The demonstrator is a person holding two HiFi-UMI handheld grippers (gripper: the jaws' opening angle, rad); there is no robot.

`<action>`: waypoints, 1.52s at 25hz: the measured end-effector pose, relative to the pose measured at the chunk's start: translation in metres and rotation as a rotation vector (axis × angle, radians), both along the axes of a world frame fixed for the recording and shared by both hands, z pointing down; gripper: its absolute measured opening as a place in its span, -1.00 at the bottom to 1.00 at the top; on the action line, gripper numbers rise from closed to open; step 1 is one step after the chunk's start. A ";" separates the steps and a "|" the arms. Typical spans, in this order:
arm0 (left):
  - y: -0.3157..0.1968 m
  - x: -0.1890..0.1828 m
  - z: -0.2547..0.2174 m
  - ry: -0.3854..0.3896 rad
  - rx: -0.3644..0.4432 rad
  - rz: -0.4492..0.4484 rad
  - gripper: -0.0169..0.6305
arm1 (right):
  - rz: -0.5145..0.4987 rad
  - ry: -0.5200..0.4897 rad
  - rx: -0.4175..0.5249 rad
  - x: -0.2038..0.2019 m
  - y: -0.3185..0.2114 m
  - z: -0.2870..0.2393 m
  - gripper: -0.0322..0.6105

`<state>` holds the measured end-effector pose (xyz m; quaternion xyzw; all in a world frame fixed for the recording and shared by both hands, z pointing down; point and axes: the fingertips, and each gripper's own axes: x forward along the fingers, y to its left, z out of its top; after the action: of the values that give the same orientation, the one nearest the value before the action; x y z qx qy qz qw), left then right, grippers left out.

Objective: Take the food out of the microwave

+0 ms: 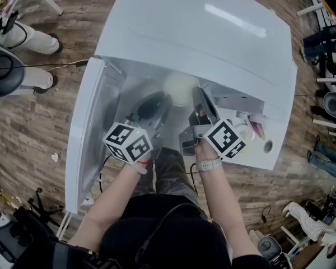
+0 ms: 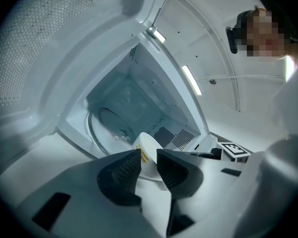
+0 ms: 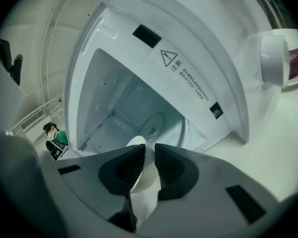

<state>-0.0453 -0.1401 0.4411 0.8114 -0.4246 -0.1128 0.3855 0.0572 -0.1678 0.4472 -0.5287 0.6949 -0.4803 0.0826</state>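
- The microwave (image 1: 201, 27) shell is seen as white, smooth and glossy.
- The floor (image 1: 39, 122) is shown as matt wood-grain planks.
- The bowl (image 2: 149, 144) is seen as white and smooth, with a dull sheen.
- The pads (image 2: 123, 168) of the left tongs (image 2: 148, 157) are seen as dark, matt and finely ribbed.
- The turntable (image 2: 109, 125) is seen as clear glass.

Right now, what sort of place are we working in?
Probably a lab or office workroom rather than a home kitchen: the white microwave sits near a black chair, and loose cables run over the wood-plank floor.
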 end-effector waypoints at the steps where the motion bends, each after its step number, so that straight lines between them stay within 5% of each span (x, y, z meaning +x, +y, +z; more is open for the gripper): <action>1: 0.001 0.000 0.000 0.001 0.001 0.001 -0.62 | -0.002 0.004 0.003 0.000 0.001 -0.001 -0.67; 24: 0.058 0.031 -0.005 -0.013 -0.015 0.082 -0.62 | 0.007 -0.002 -0.025 0.031 0.063 -0.005 -0.67; 38: 0.081 0.041 0.007 -0.021 -0.017 -0.024 -0.62 | -0.095 -0.009 -0.037 0.038 0.076 0.007 -0.67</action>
<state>-0.0042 -0.0587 0.4484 0.8041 -0.4394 -0.1053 0.3863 0.0951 -0.0918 0.4541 -0.4946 0.7097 -0.4989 0.0532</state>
